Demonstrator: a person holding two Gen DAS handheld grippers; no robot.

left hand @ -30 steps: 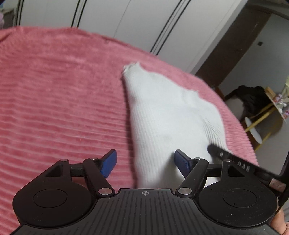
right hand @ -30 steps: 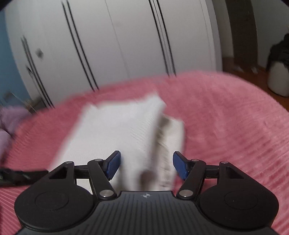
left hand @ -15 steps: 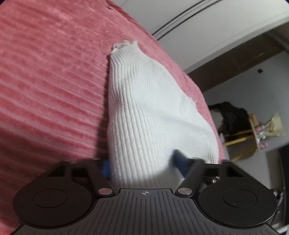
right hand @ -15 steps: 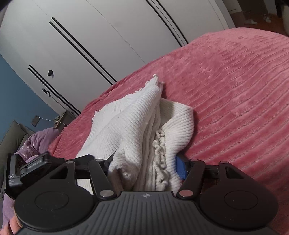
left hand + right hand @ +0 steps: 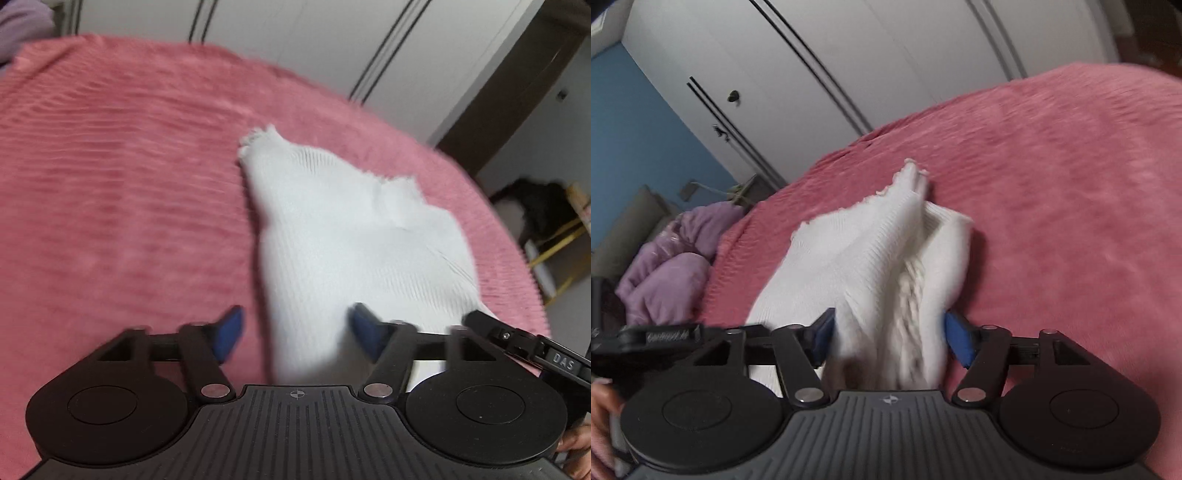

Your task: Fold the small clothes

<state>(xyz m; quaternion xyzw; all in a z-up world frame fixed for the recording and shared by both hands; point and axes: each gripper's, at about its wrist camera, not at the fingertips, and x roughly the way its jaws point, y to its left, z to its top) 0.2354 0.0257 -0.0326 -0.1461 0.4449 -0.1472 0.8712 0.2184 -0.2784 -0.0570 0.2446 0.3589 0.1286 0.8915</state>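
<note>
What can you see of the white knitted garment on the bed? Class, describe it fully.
The white garment is a small ribbed knit, soft and limp, with a frilled edge at its far tip. It lies bunched lengthwise on the pink bedspread. Its near end passes between the blue pads of the right claw. The left claw is open around another part.

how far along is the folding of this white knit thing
Done: the white knit garment is already doubled over on the pink bedspread. In hand: nothing is clamped; the left gripper and right gripper straddle it, jaws apart. Left: any further fold. Blur hides its near edge.
</note>
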